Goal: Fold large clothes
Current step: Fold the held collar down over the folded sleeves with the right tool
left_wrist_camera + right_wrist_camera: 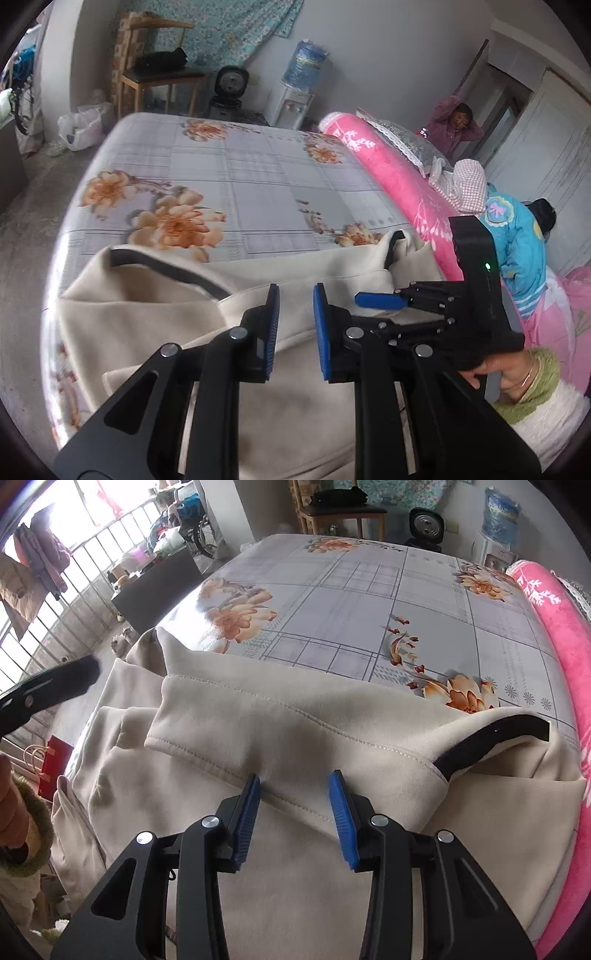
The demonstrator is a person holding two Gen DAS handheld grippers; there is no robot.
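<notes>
A home bedroom: floral-sheeted bed [229,177], rolled pink quilt [399,177].

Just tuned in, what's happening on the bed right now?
A person is folding a cream coat on the flowered bed, a gripper in each hand. Both the left gripper and right gripper are open above the coat, gripping nothing. The coat lies partly folded, its black-lined collar showing.

Soft matt cream fleece garment [295,731] with stitched hems; glossy floral bed cover [369,602]; fuzzy pink plush blanket roll [388,173]; ribbed blue gripper pads [341,812].
</notes>
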